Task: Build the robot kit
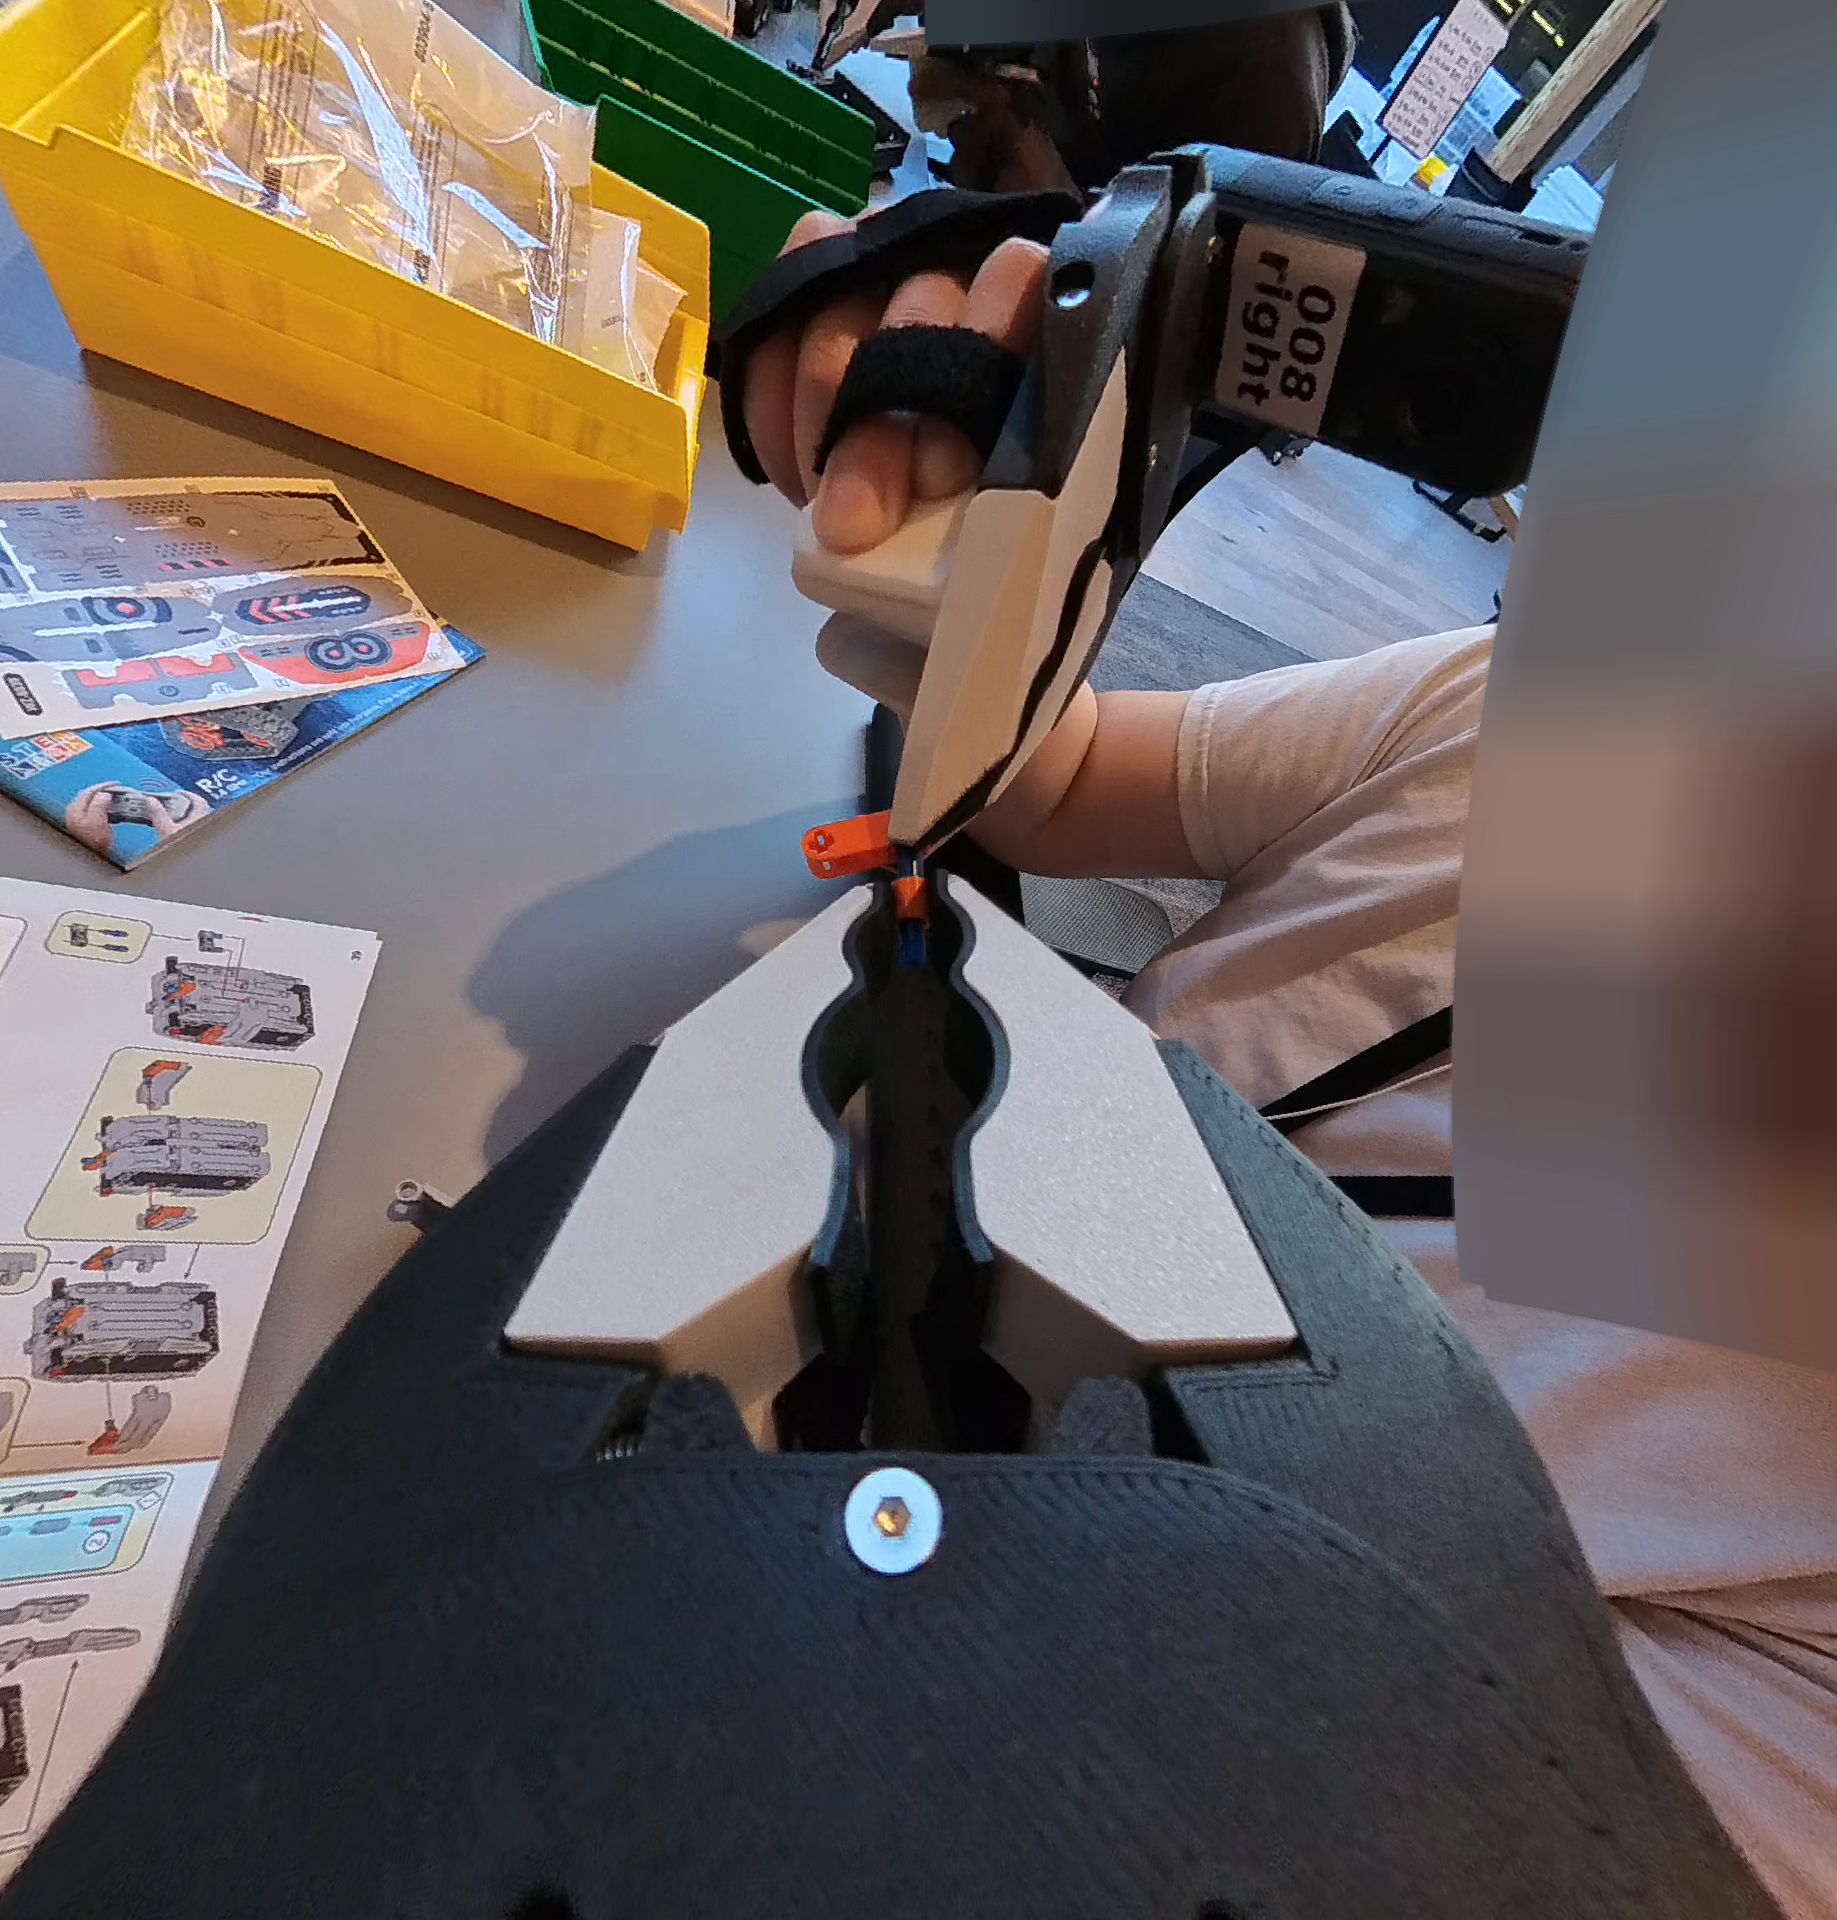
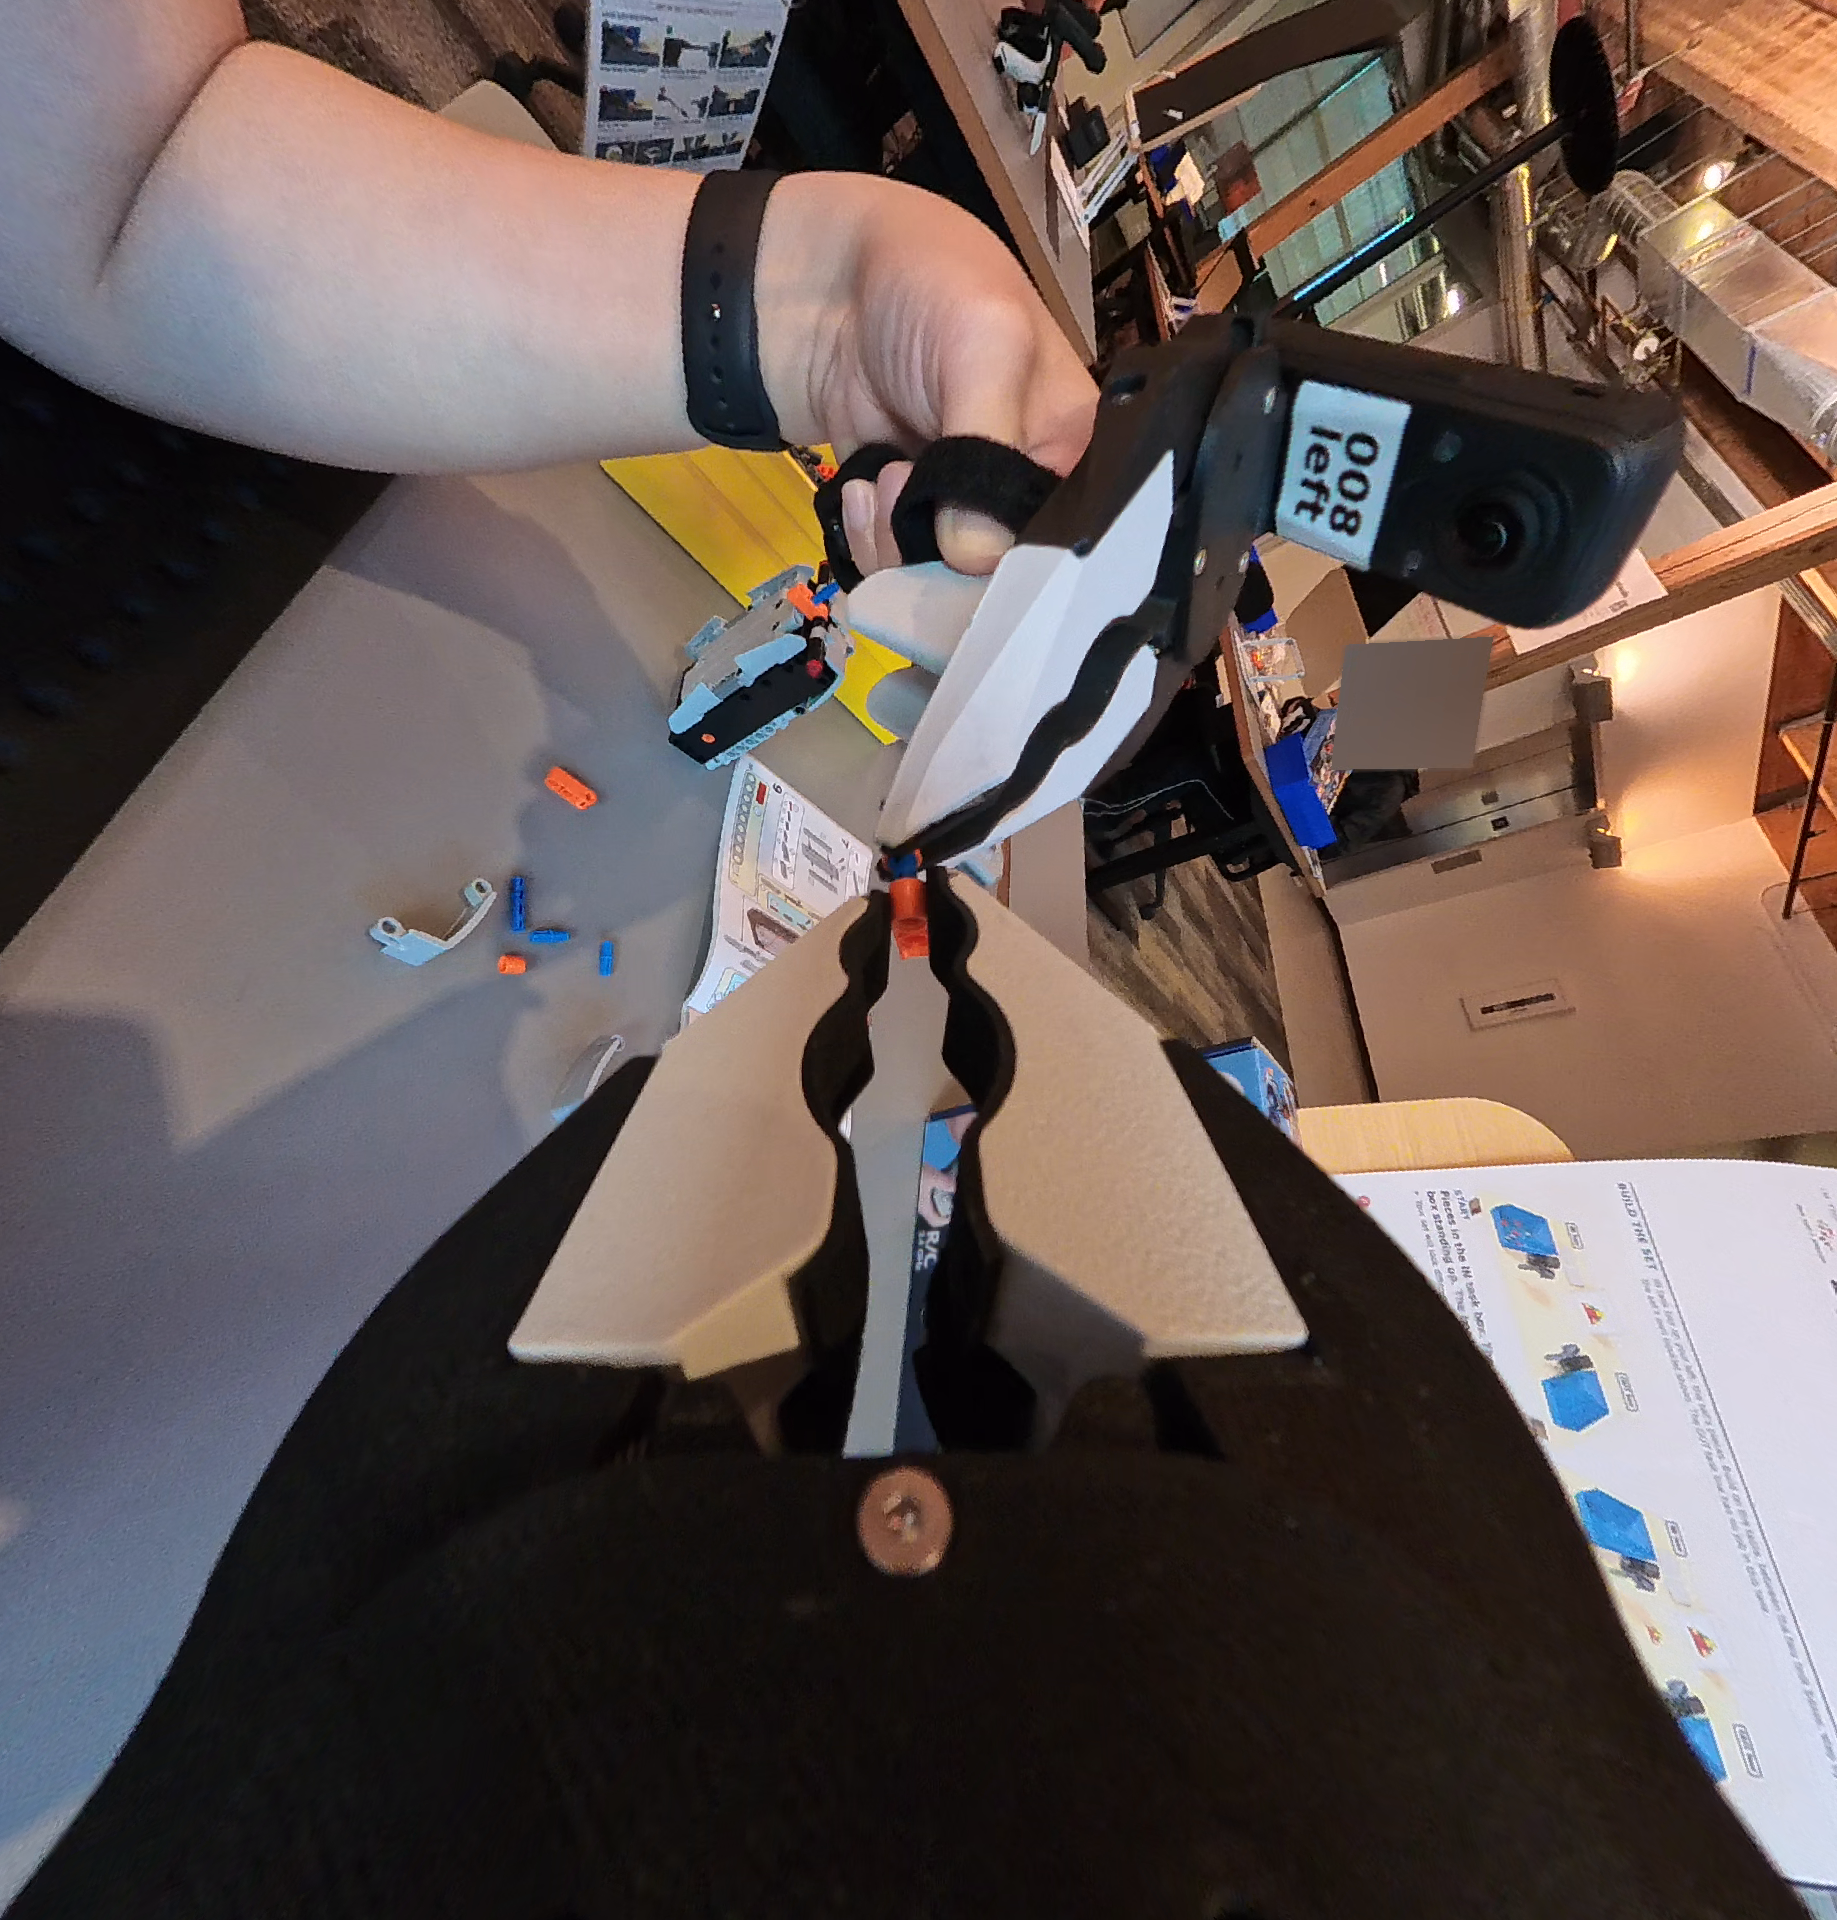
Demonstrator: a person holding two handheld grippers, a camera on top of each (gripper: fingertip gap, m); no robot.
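Note:
My left gripper (image 1: 909, 896) is shut on a small blue pin with an orange part (image 1: 910, 902) at its tips, held above the grey table (image 1: 581, 790). My right gripper (image 1: 906, 836) comes down from above and is shut on an orange connector (image 1: 841, 844) that sticks out to the left. The two pieces meet tip to tip. In the right wrist view, my right gripper (image 2: 906, 904) pinches the orange connector (image 2: 906, 923), and the left gripper (image 2: 898, 844) holds the blue pin (image 2: 901, 862) against it from above.
A yellow bin (image 1: 374, 343) of plastic bags and a green bin (image 1: 706, 135) stand at the back. A sticker sheet (image 1: 166, 603) and an instruction booklet (image 1: 135, 1143) lie left. A part-built model (image 2: 758, 675), a grey curved piece (image 2: 431, 930) and loose pins (image 2: 550, 935) lie on the table. The grippers are tip to tip, or close to it. The grey curved piece (image 2: 431, 930) is about 25 cm from both grippers' fingertips.

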